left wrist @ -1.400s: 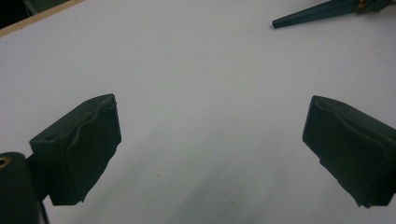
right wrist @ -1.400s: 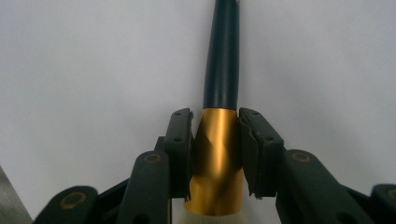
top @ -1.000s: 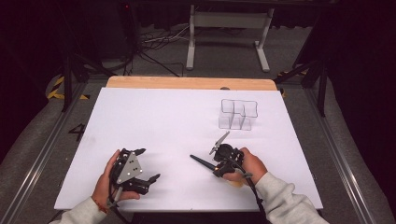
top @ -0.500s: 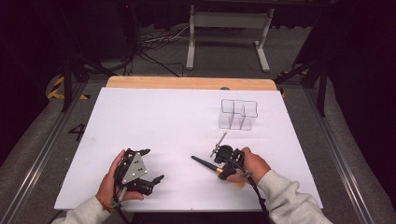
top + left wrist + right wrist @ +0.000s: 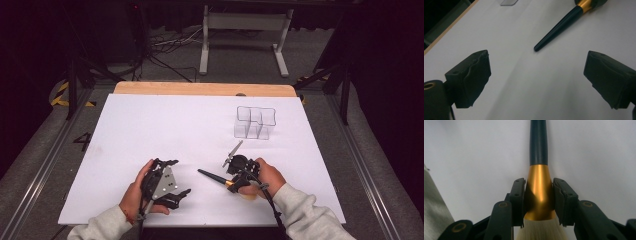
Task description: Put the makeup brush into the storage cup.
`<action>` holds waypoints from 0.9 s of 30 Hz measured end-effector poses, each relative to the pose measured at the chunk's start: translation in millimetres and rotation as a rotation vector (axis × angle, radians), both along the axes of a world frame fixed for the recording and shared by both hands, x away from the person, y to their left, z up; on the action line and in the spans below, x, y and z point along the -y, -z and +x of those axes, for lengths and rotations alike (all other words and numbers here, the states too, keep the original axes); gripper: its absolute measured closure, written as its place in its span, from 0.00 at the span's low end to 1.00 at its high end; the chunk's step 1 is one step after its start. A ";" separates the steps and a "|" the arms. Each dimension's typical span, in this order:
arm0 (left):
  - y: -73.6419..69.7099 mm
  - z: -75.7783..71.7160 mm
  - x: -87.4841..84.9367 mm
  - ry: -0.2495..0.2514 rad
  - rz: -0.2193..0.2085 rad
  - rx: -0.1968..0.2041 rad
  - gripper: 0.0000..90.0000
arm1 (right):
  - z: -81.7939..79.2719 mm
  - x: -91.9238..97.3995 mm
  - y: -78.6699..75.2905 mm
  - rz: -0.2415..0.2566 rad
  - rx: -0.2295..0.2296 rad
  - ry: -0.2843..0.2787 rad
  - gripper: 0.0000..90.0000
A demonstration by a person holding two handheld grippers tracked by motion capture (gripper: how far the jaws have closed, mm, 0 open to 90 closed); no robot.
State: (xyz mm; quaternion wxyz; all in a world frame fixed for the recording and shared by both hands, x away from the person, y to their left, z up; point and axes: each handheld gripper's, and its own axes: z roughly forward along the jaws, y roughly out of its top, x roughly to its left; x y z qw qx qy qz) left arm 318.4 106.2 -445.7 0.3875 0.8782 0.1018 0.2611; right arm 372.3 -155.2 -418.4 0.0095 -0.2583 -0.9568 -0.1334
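**Brush clamped at its gold collar**

Since the earlier frame, the right hand-held gripper [image 5: 234, 172] has drawn a little nearer to the person, with the makeup brush [image 5: 212, 177]. Its jaws are clamped on the gold collar; the black handle points ahead of them. The left hand-held gripper [image 5: 175, 177] rests on the worktop [image 5: 165, 125], jaws apart and empty. I judge the brush is just picked up; next probably a carry to the clear organizer [image 5: 255, 122], far ahead. Count: one brush, one organizer, two grippers.

Right tongs [image 5: 231, 183] clamp brush [image 5: 212, 177]; left tongs [image 5: 176, 177] spread, empty.

Left claw [image 5: 175, 176] gapes wide; right claw [image 5: 538, 195] clamped — both low.
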 end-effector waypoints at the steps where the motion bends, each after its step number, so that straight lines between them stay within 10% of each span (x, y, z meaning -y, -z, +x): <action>1: 3.3 -1.8 15.6 0.025 0.073 0.049 0.10 | 1.5 -1.0 -2.4 0.039 -0.009 0.005 0.71; 10: 13.3 -6.0 55.9 0.060 0.196 0.154 0.25 | 3.6 -7.3 -10.3 0.126 -0.027 0.006 0.71; 16: 14.6 -6.3 73.5 0.060 0.308 0.245 0.53 | -0.4 -21.7 -15.0 0.164 -0.030 -0.017 0.71; 27: 11.2 -9.2 72.7 0.125 0.358 0.242 0.81 | -5.7 -27.4 -27.6 0.232 -0.020 -0.009 0.69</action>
